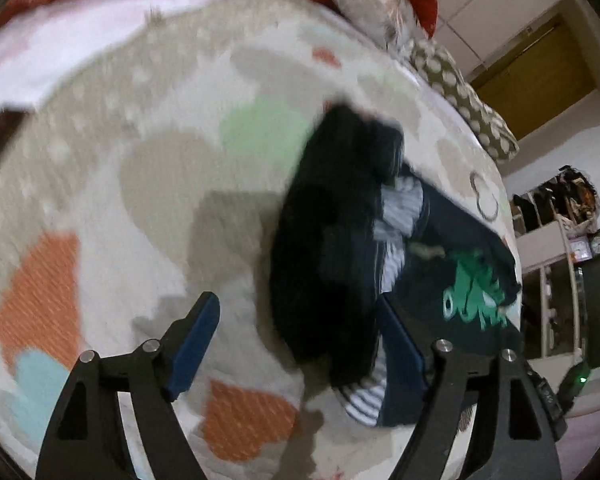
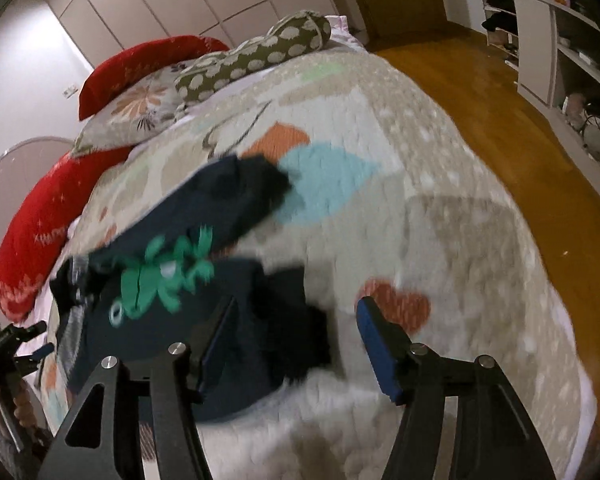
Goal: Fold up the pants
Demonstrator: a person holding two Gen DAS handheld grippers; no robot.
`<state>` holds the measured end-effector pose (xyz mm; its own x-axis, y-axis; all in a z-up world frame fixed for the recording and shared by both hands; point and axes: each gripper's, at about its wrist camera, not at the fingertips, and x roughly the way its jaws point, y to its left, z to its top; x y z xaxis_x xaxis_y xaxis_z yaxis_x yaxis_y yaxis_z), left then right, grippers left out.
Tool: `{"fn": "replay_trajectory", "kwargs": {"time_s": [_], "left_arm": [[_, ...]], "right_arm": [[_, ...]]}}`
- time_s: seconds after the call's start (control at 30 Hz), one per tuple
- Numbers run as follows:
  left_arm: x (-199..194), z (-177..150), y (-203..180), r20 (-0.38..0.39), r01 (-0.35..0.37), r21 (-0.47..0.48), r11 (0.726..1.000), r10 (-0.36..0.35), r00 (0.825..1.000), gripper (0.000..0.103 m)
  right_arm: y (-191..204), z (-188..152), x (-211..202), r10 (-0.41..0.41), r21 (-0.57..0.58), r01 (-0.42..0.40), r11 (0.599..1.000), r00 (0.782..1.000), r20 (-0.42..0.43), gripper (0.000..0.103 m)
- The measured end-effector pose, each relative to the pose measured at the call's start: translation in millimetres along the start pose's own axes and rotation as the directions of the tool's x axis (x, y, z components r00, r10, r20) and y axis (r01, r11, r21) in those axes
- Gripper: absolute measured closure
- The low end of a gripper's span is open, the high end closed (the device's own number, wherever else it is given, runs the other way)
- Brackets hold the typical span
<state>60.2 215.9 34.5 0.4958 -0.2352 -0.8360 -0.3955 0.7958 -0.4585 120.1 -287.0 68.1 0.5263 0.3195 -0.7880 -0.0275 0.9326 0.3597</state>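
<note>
Dark navy pants (image 1: 332,248) with a green print (image 1: 474,292) and a striped lining lie bunched on the patterned quilt (image 1: 140,168). In the right wrist view the pants (image 2: 204,312) lie at the lower left, green print (image 2: 164,276) up. My left gripper (image 1: 300,344) is open, above the pants' near end, holding nothing. My right gripper (image 2: 296,344) is open, its left finger over the pants' edge, its right finger over bare quilt (image 2: 420,208). Both views are motion-blurred.
Red pillows (image 2: 36,232), a floral pillow (image 2: 132,116) and a spotted bolster (image 2: 260,52) lie at the head of the bed. The wooden floor (image 2: 500,100) and white shelves (image 2: 548,40) are to the right. The left gripper shows at the right wrist view's left edge (image 2: 16,344).
</note>
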Motion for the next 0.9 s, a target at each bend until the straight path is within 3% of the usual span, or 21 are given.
{"fn": "replay_trajectory", "kwargs": {"time_s": [0.1,0.17,0.2,0.23,0.27,0.37,0.43,0.5,0.63,0.77,0.9], "left_arm": [[17,-11,-22,-0.01,-0.021,0.046,0.999,0.021,1.0,0.024],[27,-13,-38,-0.013,-0.123,0.085,0.989,0.124,0.992,0.064],[29,-13,-42,-0.034,-0.141,0.092,0.986,0.145,0.989,0.073],[27,-12,-44,-0.044,-0.13,0.073,0.989,0.133,0.99,0.076],[17,-12,-44,-0.038,-0.118,0.047,0.992,0.12,0.992,0.076],[-9,-18,-48,-0.006,-0.12,0.062,0.991,0.121,0.993,0.076],[-18,-21,-48,0.019,-0.177,0.081,0.981,0.176,0.984,0.066],[-15,-23,-33,-0.002,-0.205,0.039,0.978,0.206,0.979,0.054],[-9,-26,2,-0.073,-0.096,-0.081,0.992,0.09,0.993,0.052],[-34,-42,-3,0.032,-0.116,-0.015,0.993,0.117,0.993,0.048],[-58,-64,-32,0.2,-0.182,0.087,0.979,0.162,0.966,0.042]], "right_arm": [[7,-14,8,0.013,-0.002,-0.014,1.0,1.0,-0.028,0.037],[16,-16,16,0.012,-0.008,-0.012,1.0,0.999,-0.034,0.037],[20,-15,21,0.003,-0.018,-0.004,1.0,0.999,-0.036,0.052],[23,-14,23,-0.004,-0.029,0.003,1.0,0.999,-0.039,0.068],[26,-12,25,-0.003,-0.041,0.001,0.999,0.998,-0.055,0.088],[27,-10,13,0.038,-0.03,-0.039,0.999,0.998,-0.043,0.088],[27,-11,2,0.033,-0.057,-0.034,0.998,0.999,-0.02,0.088],[23,-14,3,0.018,-0.06,-0.02,0.998,0.999,-0.039,0.087],[6,-23,12,0.0,0.011,0.001,1.0,0.997,-0.075,0.079],[5,-20,-10,-0.017,0.015,0.017,1.0,1.0,-0.007,0.074],[32,-15,-36,-0.04,-0.065,0.046,0.997,0.994,0.098,0.07]]}}
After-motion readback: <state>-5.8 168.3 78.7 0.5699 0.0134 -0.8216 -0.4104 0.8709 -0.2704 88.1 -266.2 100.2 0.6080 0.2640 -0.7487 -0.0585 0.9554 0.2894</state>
